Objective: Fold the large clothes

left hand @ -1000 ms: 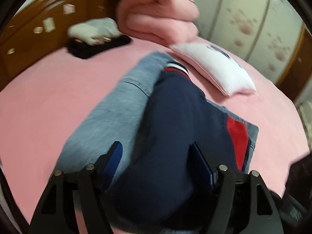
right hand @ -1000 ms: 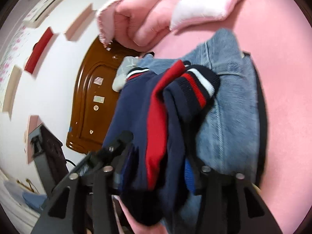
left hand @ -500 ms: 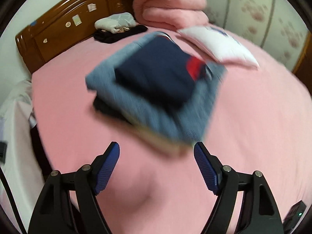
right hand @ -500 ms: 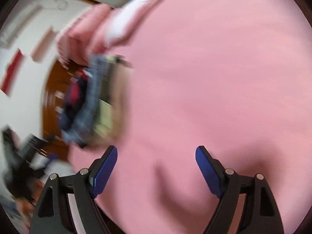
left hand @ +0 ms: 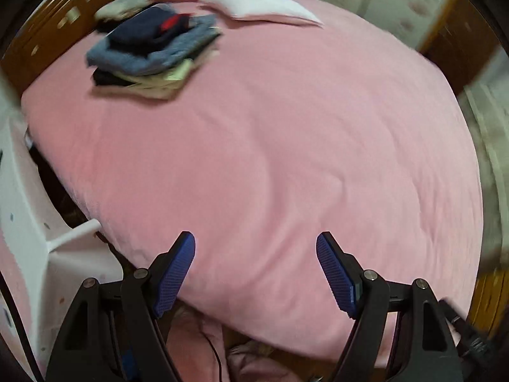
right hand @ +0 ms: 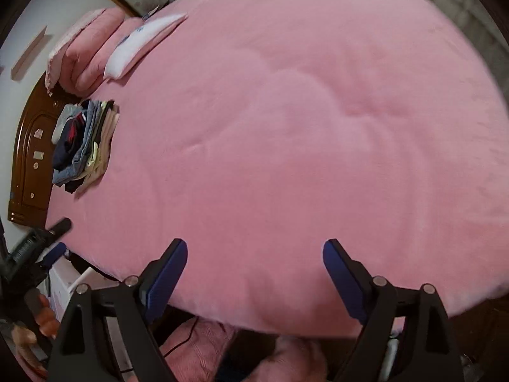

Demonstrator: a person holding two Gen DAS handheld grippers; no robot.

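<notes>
Left wrist view blurs the folded clothes stack (left hand: 149, 47) beyond the bed (left hand: 286, 159).

A pink bed cover (left hand: 286, 159) is spreading wide across the bed, lightly creased near its middle. At the far end a white pillow (left hand: 264, 8) is lying flat, touching a rolled pink quilt (right hand: 86, 51) behind it. A brown wooden headboard (right hand: 28, 159) is standing against the white wall (right hand: 38, 9). A white plastic piece of furniture (left hand: 28, 222) is sitting just beside the bed's near left edge.
</notes>
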